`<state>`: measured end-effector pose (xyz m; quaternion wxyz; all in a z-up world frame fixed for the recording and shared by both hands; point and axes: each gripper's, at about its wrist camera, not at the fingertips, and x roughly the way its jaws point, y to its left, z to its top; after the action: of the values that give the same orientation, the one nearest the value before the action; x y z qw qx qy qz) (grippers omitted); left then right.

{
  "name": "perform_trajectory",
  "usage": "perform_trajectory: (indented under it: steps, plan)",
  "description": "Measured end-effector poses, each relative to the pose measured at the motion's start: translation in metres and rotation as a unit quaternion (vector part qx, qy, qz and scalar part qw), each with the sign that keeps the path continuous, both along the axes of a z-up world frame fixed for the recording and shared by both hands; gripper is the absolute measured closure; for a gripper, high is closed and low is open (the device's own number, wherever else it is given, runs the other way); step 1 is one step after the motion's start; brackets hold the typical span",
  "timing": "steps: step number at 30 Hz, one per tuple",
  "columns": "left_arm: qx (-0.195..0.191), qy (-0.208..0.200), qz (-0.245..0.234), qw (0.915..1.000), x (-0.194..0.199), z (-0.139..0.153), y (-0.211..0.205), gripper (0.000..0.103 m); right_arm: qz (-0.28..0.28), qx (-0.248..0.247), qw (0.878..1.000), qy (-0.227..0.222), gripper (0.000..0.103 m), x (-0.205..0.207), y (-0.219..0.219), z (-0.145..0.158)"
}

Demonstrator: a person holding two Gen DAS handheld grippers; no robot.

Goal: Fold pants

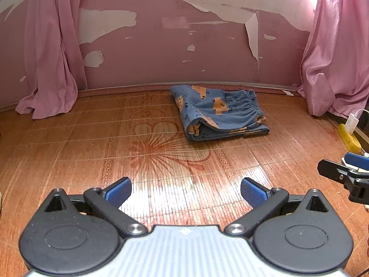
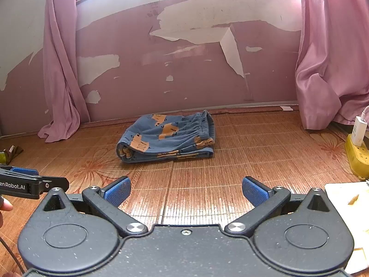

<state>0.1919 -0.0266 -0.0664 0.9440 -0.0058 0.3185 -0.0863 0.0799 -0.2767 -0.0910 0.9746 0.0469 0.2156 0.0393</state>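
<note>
While both our tongs, left gripper (image 1: 185, 191) and right gripper (image 2: 186, 191), hang wide open and empty (job looks finished), the pants (image 1: 219, 113) lie folded well ahead, untouched.

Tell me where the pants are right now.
The folded blue pants lie on the bamboo mat close to the peeling pink wall, between the two pink curtains. Both wrist views show them ahead of the open grippers, untouched.

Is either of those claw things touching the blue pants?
Apart. Both wrist views show bare mat between the open left gripper, right gripper and folded pants.
</note>
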Motion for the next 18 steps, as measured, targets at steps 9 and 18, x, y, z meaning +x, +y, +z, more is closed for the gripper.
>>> perform_trajectory:
  steps: [9, 18]
  plan:
    - [0.003, 0.002, 0.002, 1.0000, -0.0007, -0.0004, -0.0011, 0.000, -0.001, 0.000, 1.000, 0.000, 0.001, -0.0002, 0.0003, 0.0002]
    - [0.033, -0.002, 0.003, 0.9994, -0.0024, 0.0029, -0.0054, 0.000, 0.000, 0.000, 1.000, 0.000, 0.001, 0.0000, -0.0003, -0.0007]
